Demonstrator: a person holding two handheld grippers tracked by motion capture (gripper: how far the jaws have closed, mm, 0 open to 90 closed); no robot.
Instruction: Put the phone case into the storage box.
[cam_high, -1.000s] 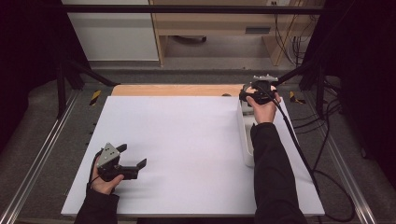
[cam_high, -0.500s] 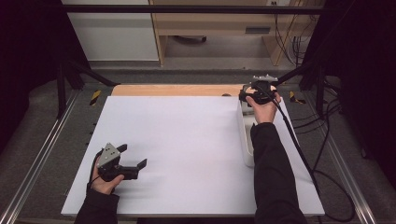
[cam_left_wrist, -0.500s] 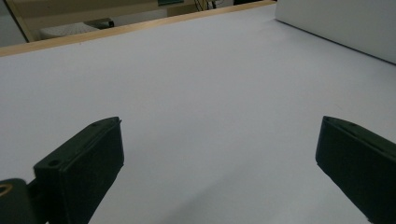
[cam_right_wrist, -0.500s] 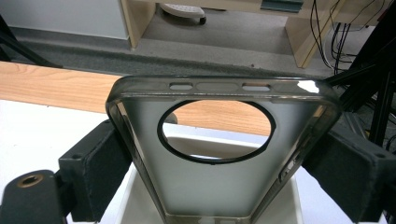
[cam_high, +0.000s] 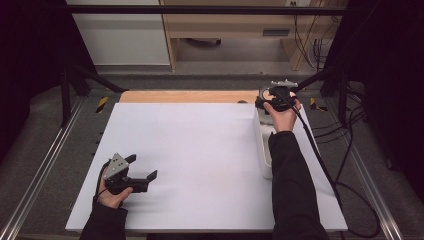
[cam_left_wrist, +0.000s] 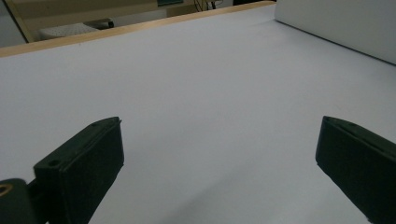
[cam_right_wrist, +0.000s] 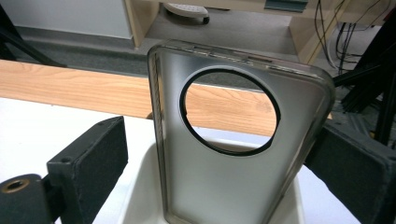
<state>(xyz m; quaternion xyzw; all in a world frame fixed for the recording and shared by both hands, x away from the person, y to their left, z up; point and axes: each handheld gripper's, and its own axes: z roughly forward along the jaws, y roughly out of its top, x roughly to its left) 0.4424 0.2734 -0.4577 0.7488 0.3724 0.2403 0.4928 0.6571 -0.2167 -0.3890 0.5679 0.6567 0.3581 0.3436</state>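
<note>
Jaws of the right gripper (cam_right_wrist: 219, 154) stand wide apart on either side of a phone case (cam_right_wrist: 233, 140) — translucent grey, upright, with a big round hole near its top. Its right edge looks to meet the right jaw, while the left jaw stands off from it with a clear gap, so the case is not clamped. It rises out of a white tray (cam_right_wrist: 140, 196) below the jaws.

From above, the right gripper (cam_high: 276, 95) sits at the far right part of the desk (cam_high: 200, 145), over the far end of the long white tray (cam_high: 261, 145) that runs along the right side. The right hand (cam_high: 282, 112) grips it from behind, the dark sleeve lying over the tray.

Down at the near left the left gripper (cam_high: 141, 172) rests low over the white desk surface, held by the left hand (cam_high: 111, 192). Its jaws are spread wide with nothing between them — just bare white desk (cam_left_wrist: 210, 93) ahead and the tray wall (cam_left_wrist: 341, 23) at upper right.
</note>
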